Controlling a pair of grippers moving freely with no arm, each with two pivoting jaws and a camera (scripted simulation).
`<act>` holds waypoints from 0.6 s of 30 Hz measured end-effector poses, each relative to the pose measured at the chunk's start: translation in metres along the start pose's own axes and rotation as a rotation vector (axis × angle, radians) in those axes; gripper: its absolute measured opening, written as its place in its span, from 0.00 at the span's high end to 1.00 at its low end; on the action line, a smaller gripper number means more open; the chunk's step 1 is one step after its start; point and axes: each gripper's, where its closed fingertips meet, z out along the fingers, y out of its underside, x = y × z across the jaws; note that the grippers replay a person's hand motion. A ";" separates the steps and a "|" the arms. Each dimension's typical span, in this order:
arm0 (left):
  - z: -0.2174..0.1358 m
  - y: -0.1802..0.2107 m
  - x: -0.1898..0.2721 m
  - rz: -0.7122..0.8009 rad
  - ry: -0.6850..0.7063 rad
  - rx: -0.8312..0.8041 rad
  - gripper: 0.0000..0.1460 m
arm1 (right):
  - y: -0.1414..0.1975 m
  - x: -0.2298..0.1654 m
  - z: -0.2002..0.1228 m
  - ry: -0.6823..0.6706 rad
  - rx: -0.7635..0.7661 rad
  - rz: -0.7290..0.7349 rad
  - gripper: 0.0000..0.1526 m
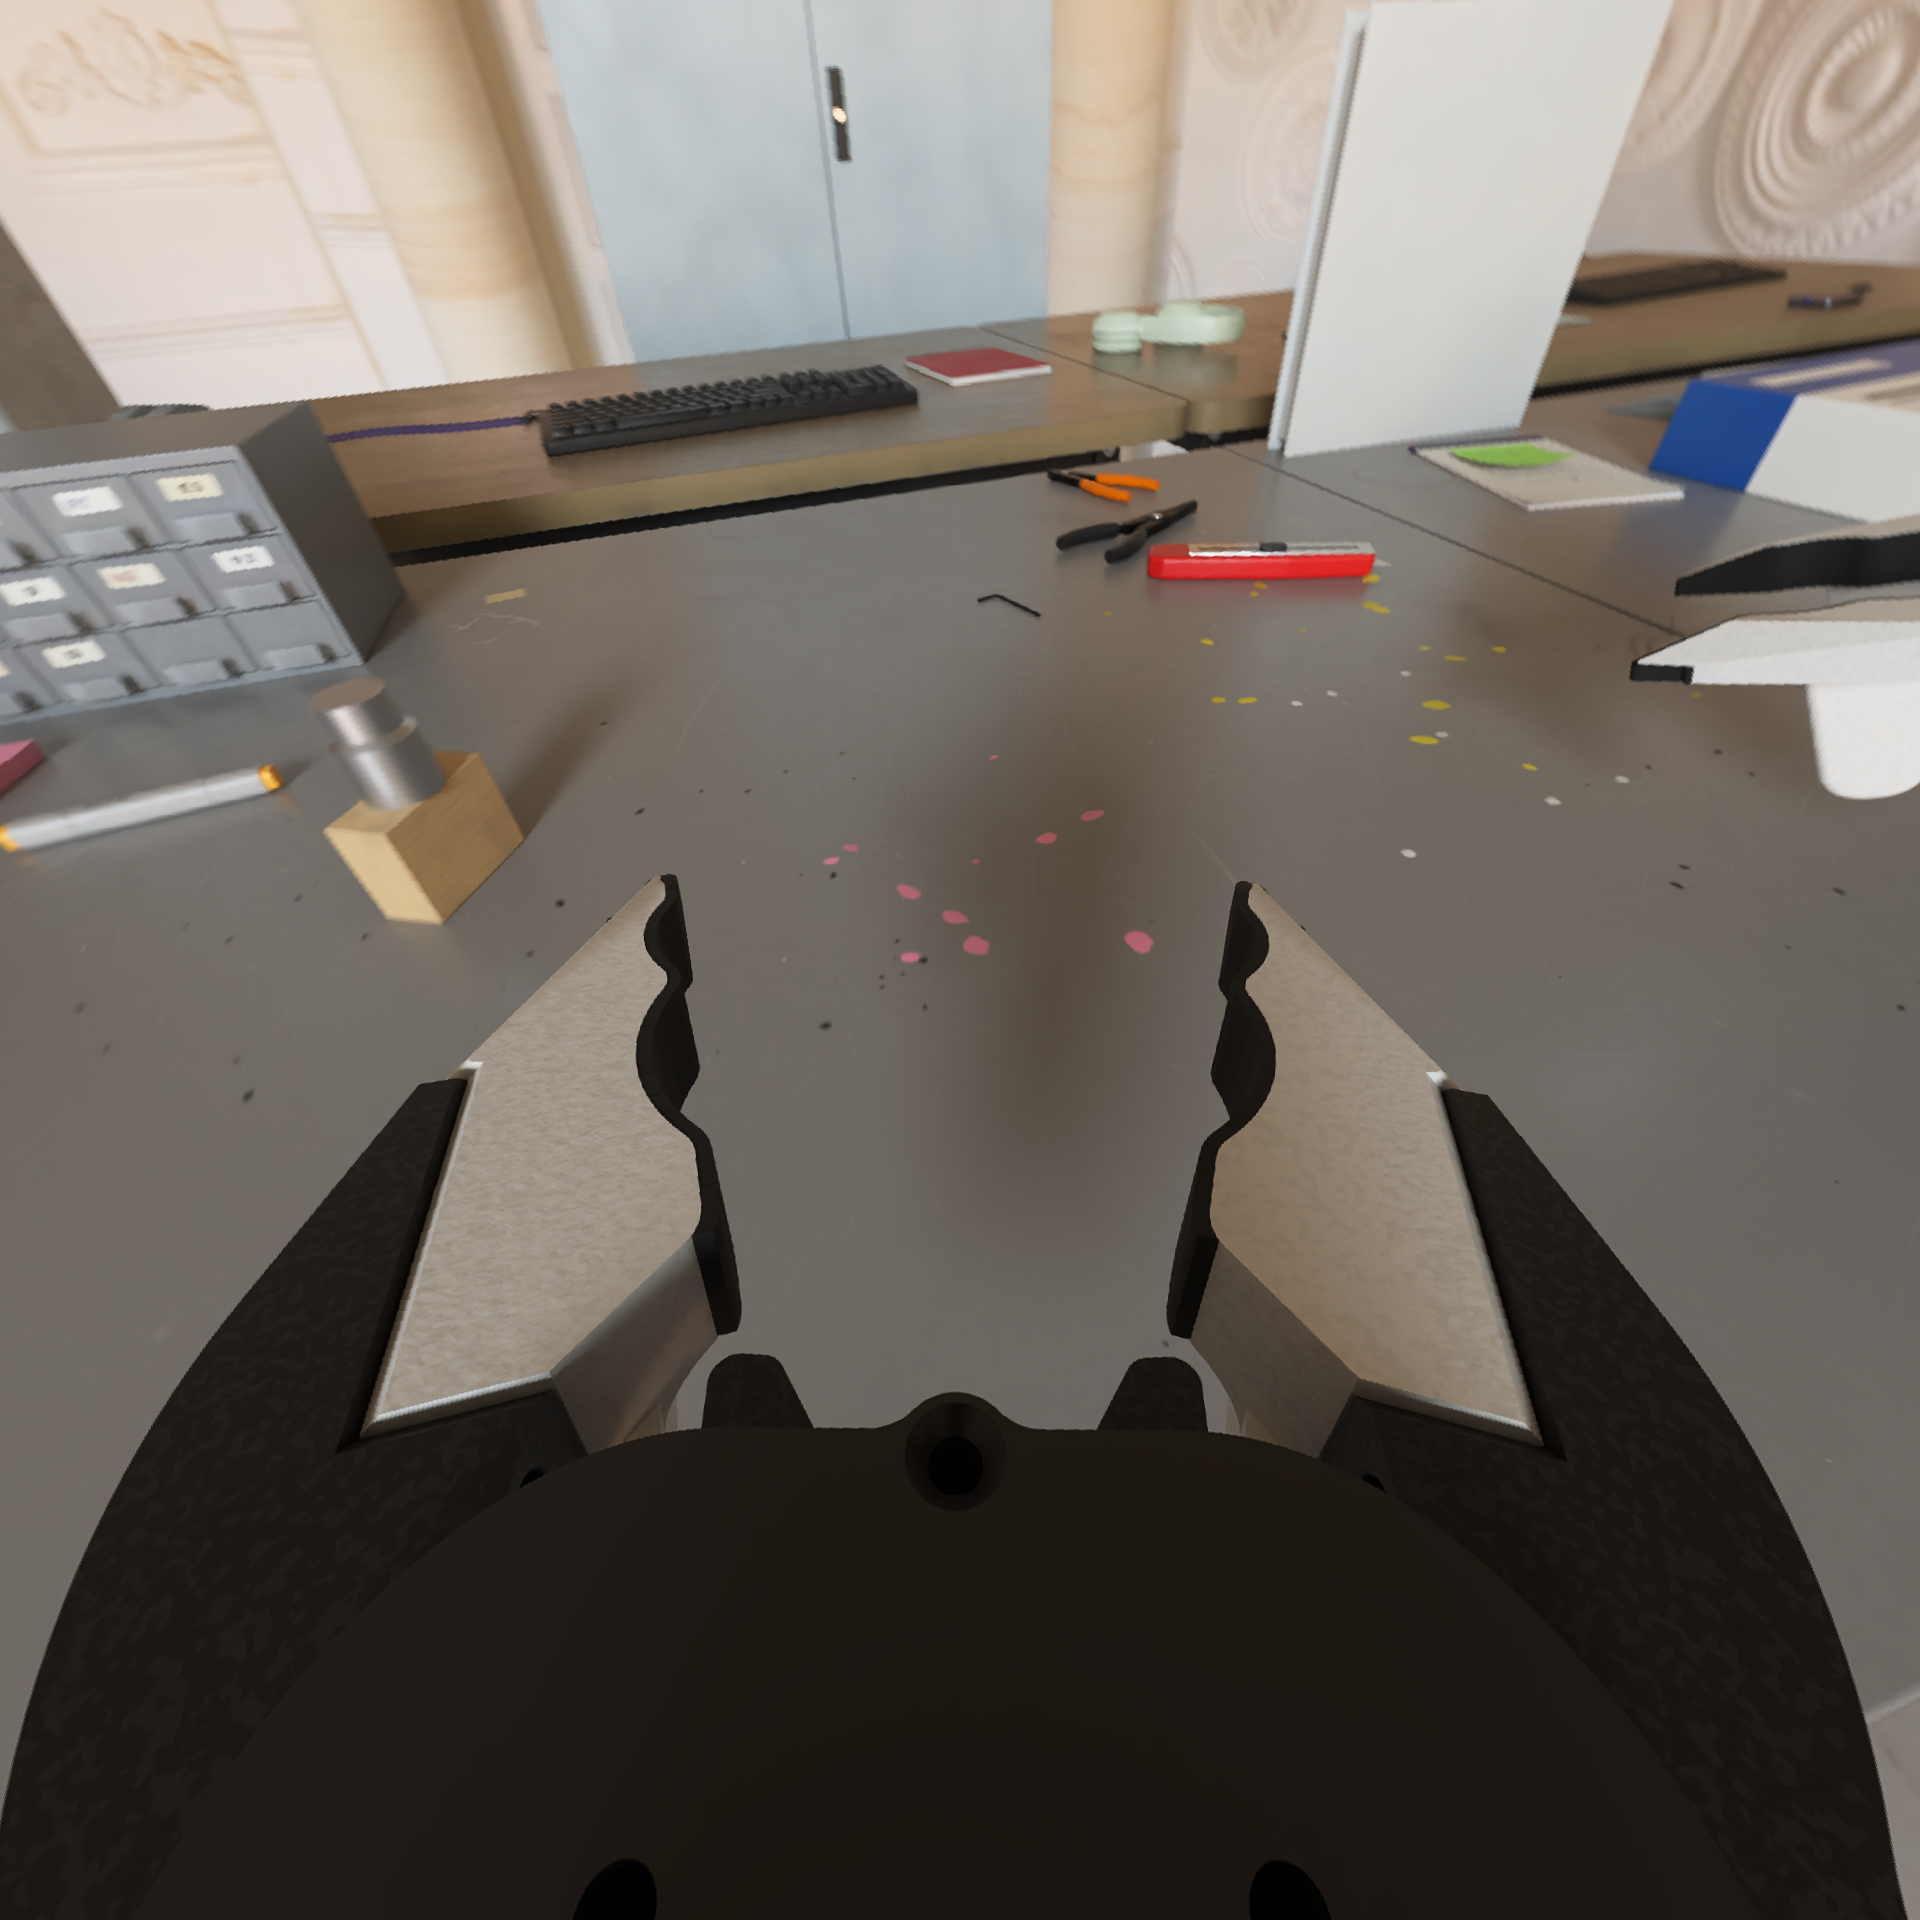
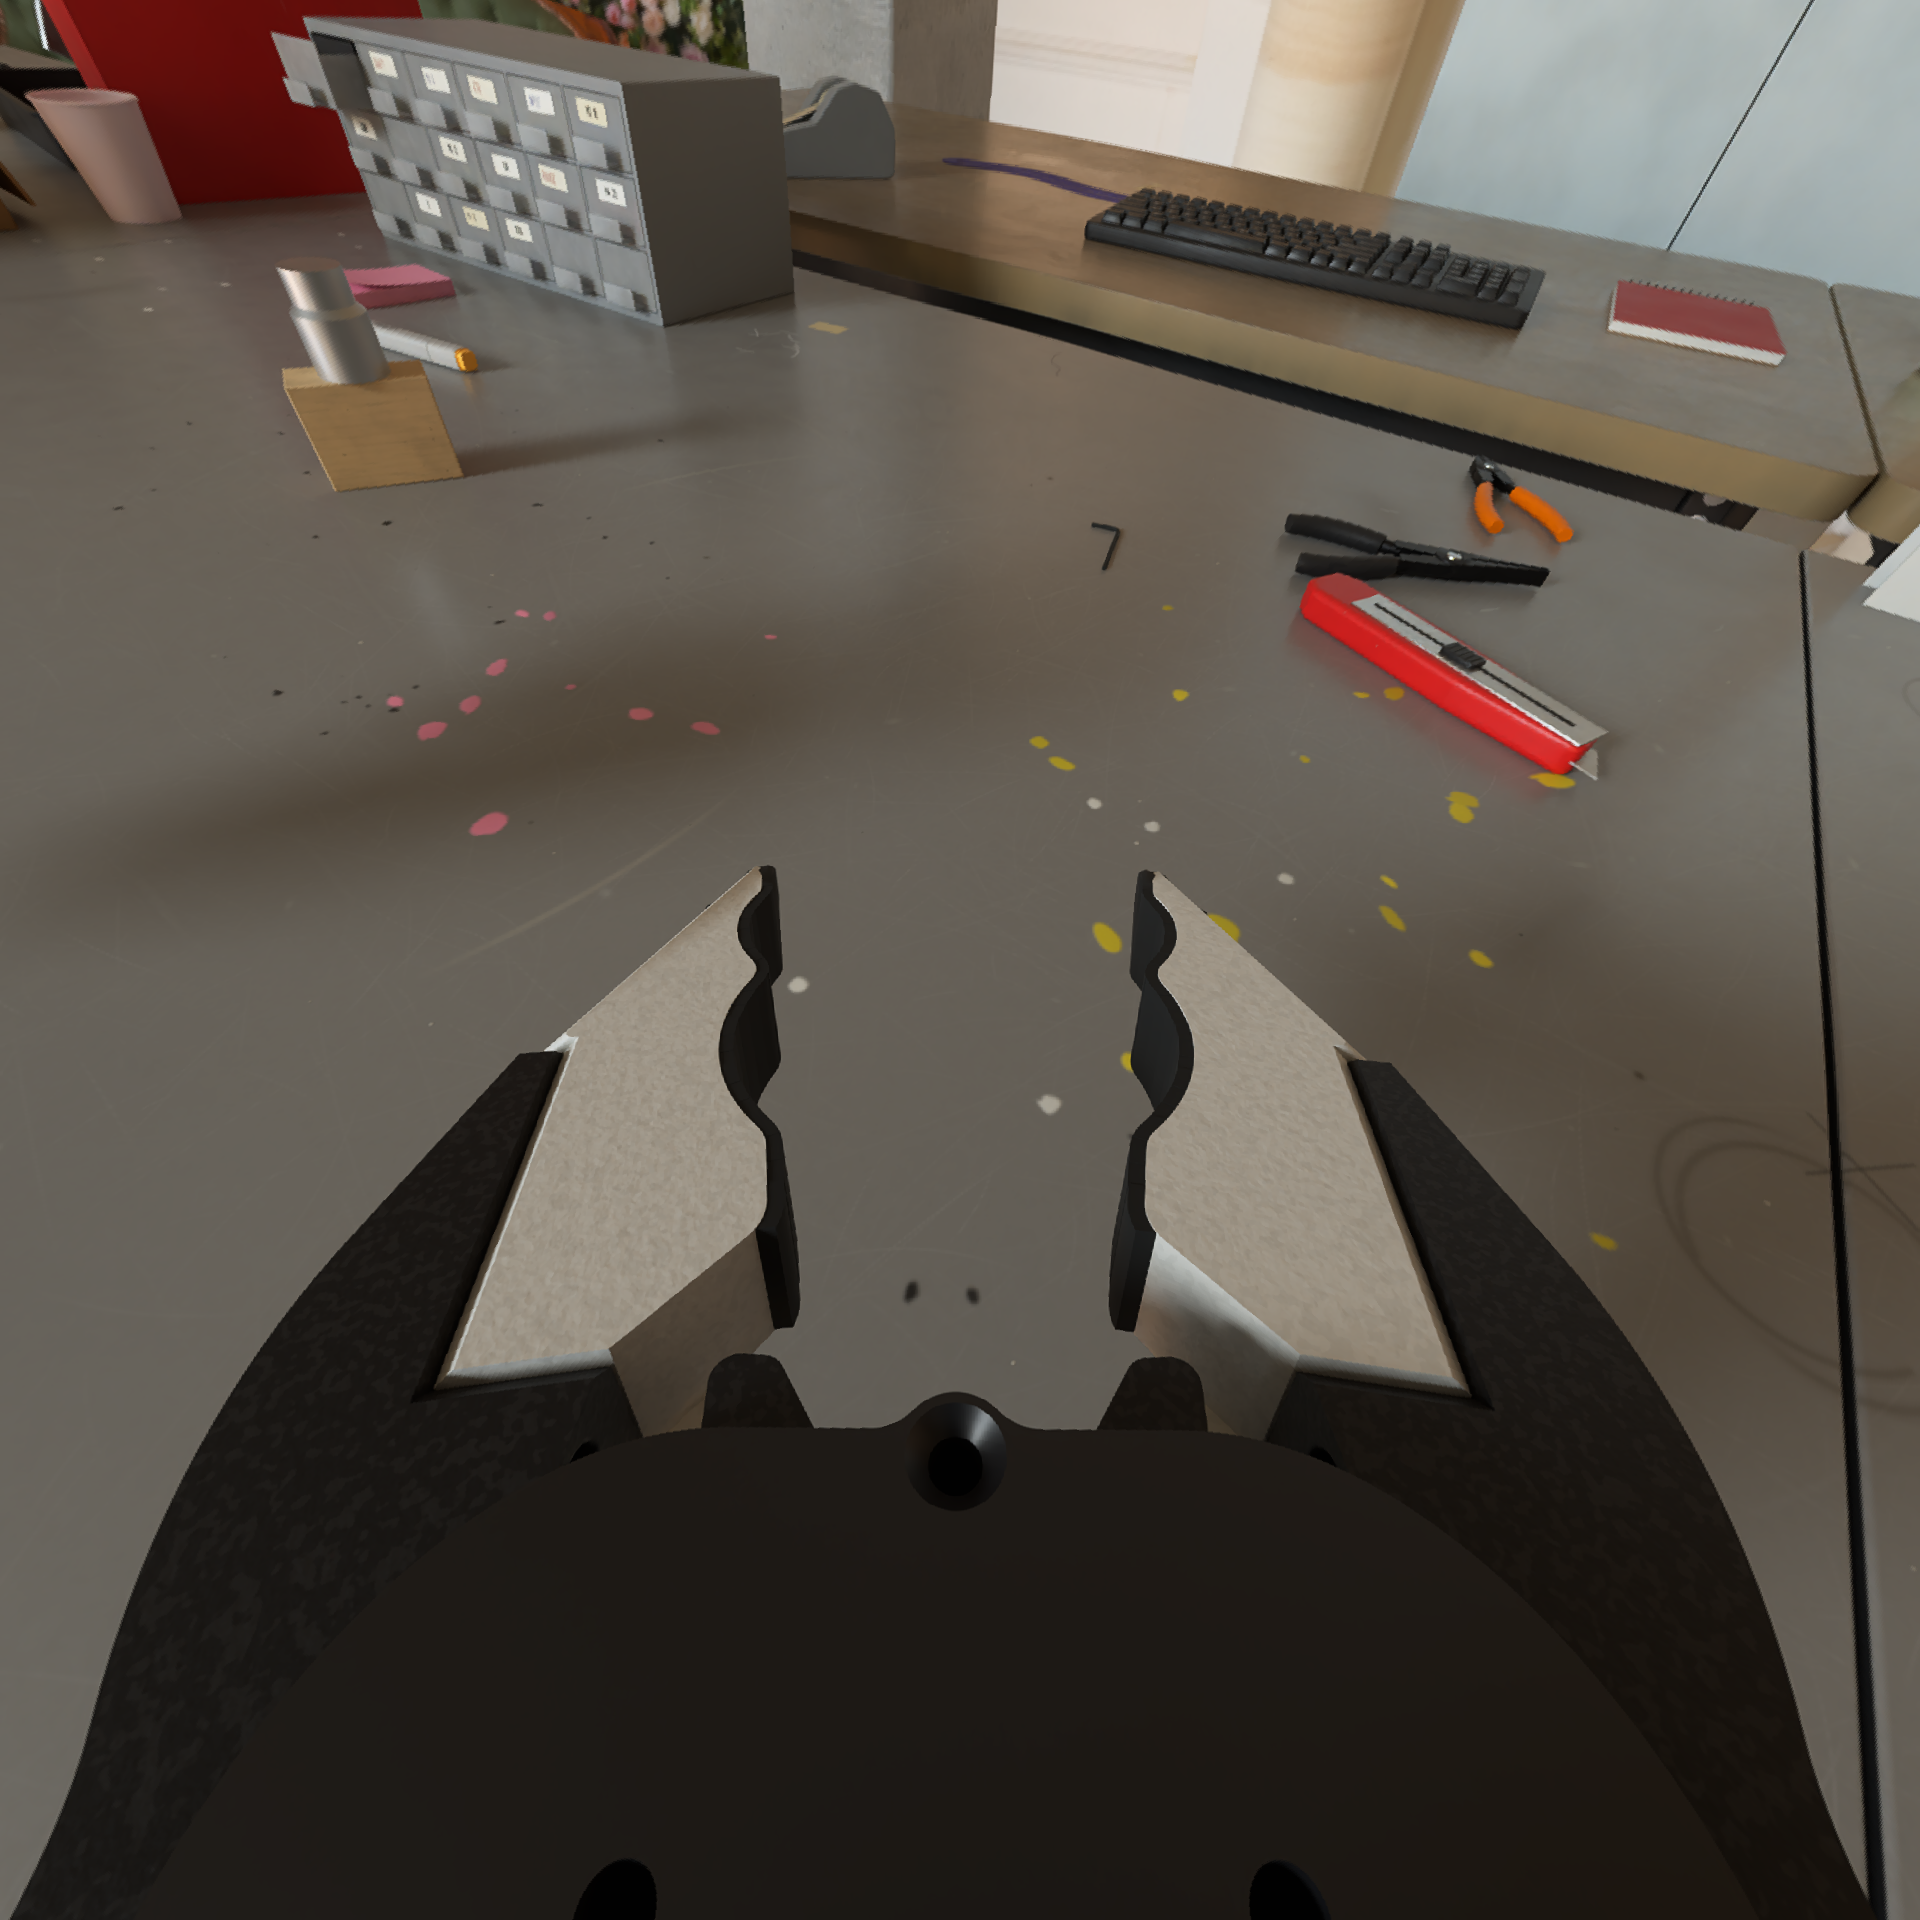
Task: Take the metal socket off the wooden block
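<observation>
The metal socket (image 1: 379, 744) stands upright on the wooden block (image 1: 426, 837), far left on the grey desk (image 1: 935, 686), just in front of a drawer cabinet (image 1: 177, 551). Both the left hand-held gripper (image 1: 954, 896) and the right hand-held gripper (image 2: 954, 883) are released, holding nothing — bare paint-flecked desk lies between them and the block.

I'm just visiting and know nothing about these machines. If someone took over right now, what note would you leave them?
Left gripper: open, empty, above bare table.
Right gripper: open, empty, also above bare table.
Metal socket stands upright on the wooden block, ahead and to the left of both grippers, near the grey drawer cabinet.
Done: nothing; the socket is untouched.
Left: move a gripper to the socket, close on it and lift it off the block, perhaps with the other steadying the block.
</observation>
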 end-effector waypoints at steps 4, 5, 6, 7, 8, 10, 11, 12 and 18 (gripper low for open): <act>-0.021 0.014 -0.001 -0.092 -0.067 0.024 0.29 | 0.004 -0.009 -0.003 0.000 -0.008 0.002 0.55; -0.024 0.015 -0.002 -0.108 -0.072 0.044 0.30 | 0.005 -0.011 -0.003 -0.001 -0.008 0.001 0.56; -0.026 0.016 -0.003 -0.117 -0.077 0.057 0.30 | 0.006 -0.013 -0.004 -0.001 -0.011 0.000 0.56; -0.028 0.018 -0.005 -0.120 -0.087 0.062 0.30 | 0.008 -0.015 -0.004 -0.002 -0.013 -0.002 0.56; -0.030 0.019 -0.006 -0.114 -0.090 0.060 0.30 | 0.009 -0.017 -0.003 -0.004 -0.017 -0.003 0.56; -0.031 0.022 -0.009 -0.097 -0.101 0.036 0.30 | 0.010 -0.020 -0.003 -0.009 -0.023 -0.005 0.56; -0.032 0.023 -0.011 -0.092 -0.106 0.026 0.31 | 0.009 -0.021 -0.003 -0.011 -0.022 -0.006 0.56; -0.033 0.023 -0.012 -0.091 -0.106 0.024 0.31 | 0.009 -0.022 -0.003 -0.011 -0.021 -0.009 0.56; -0.035 0.017 -0.030 -0.074 -0.129 -0.017 0.33 | 0.004 -0.021 0.000 -0.008 -0.012 -0.017 0.57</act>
